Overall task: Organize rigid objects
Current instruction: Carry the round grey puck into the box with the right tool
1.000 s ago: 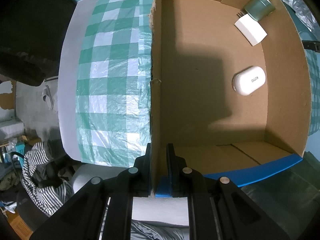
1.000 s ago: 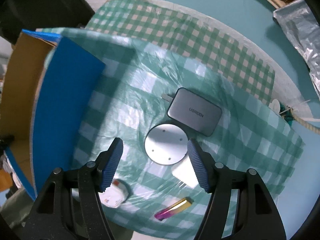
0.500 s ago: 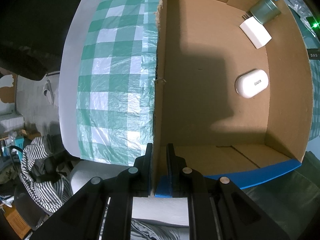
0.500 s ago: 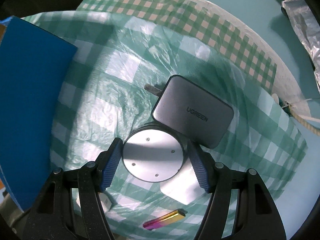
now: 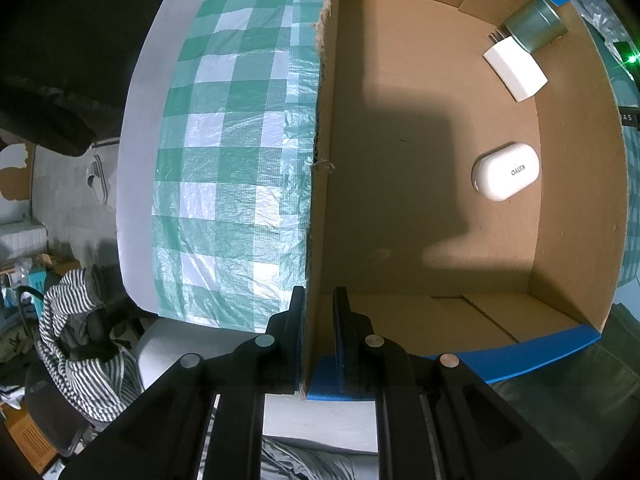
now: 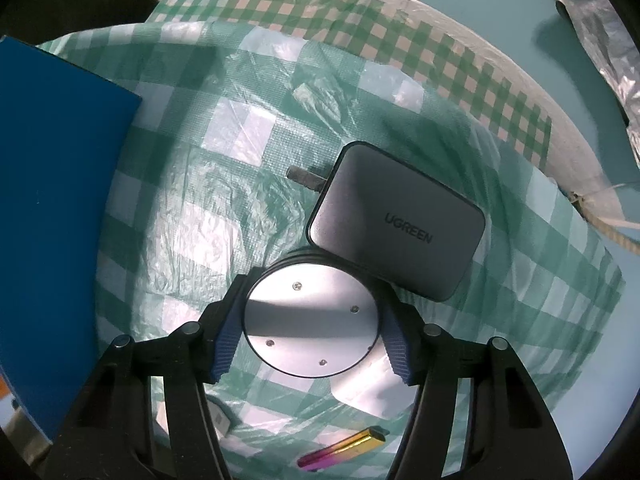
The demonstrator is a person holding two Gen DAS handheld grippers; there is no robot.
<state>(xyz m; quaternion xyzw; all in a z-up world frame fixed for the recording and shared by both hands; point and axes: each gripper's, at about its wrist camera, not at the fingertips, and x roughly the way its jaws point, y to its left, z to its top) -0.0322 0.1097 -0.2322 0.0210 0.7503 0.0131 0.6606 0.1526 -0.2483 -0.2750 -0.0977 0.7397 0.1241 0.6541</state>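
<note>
Right wrist view: a round silver disc, flat face up with small screw heads, lies on the green-and-white checked plastic cloth between the blue-padded fingers of the right gripper; its jaws are closing about the disc, the pads right at its rim, though firm contact cannot be made out. Just beyond the disc, touching or overlapping its far edge, lies a grey UGREEN charger with its plug prongs pointing left. Nearer the camera lie an iridescent bar, a white item partly under the disc, and another white item behind the left finger. A blue box wall stands at the left; a second, finer checked cloth covers the counter behind.

Left wrist view: the left gripper has its jaws clamped on the upright side wall of the open cardboard box, near a blue-edged corner. Inside the box, on its floor, a white KINYO case lies near the right wall; a white plug adapter and a grey metal tin touch each other in the far right corner. Outside the wall, the checked cloth covers the counter; a striped garment lies below its edge
</note>
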